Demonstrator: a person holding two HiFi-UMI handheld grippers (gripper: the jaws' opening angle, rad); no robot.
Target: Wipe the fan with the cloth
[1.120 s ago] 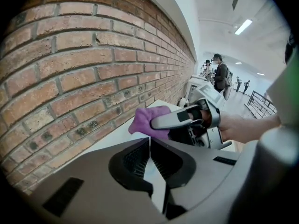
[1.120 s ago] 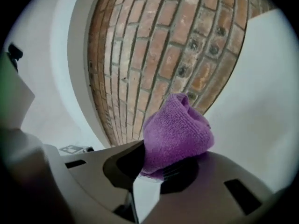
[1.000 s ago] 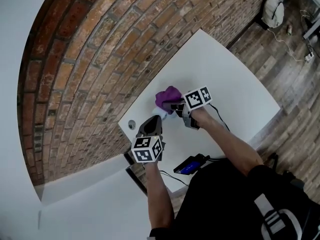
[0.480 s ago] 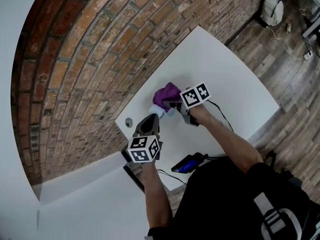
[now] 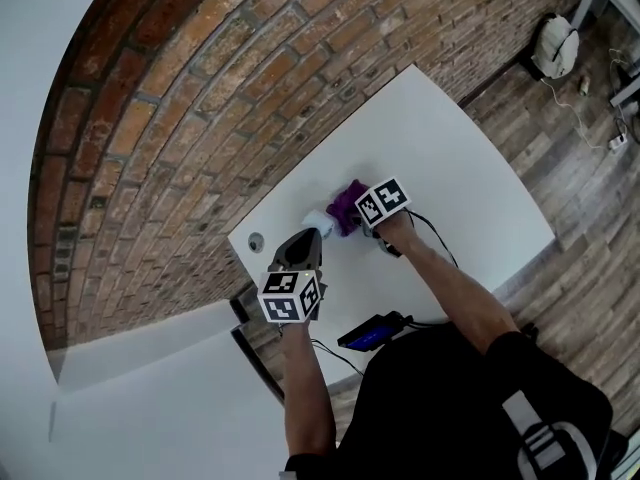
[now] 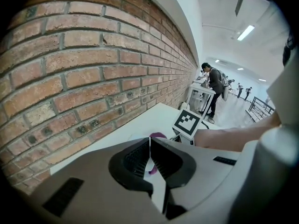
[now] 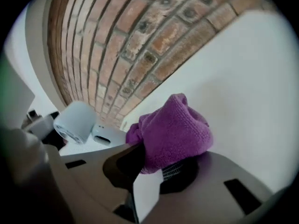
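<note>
A small pale fan [image 5: 318, 220] stands on the white table [image 5: 470, 198] near the brick wall; its cylinder head [image 7: 74, 120] sits on a flat base [image 7: 106, 135]. My right gripper [image 5: 357, 214] is shut on the purple cloth [image 5: 348, 203], bunched between its jaws [image 7: 174, 132] just right of the fan. My left gripper [image 5: 306, 240] hovers just in front of the fan with its jaws shut [image 6: 150, 155] and nothing seen between them. In the left gripper view its own body hides the fan; only a sliver of cloth [image 6: 157, 136] shows.
A dark device with a blue screen [image 5: 372, 330] and a cable lie at the table's near edge. A round hole [image 5: 256, 240] sits in the table by the wall. A bag [image 5: 556, 48] stands on the wooden floor. A person [image 6: 212, 85] stands far off.
My right gripper has come down and tilted with the cloth, which now sits lower, close by the fan. The left gripper has stayed put.
</note>
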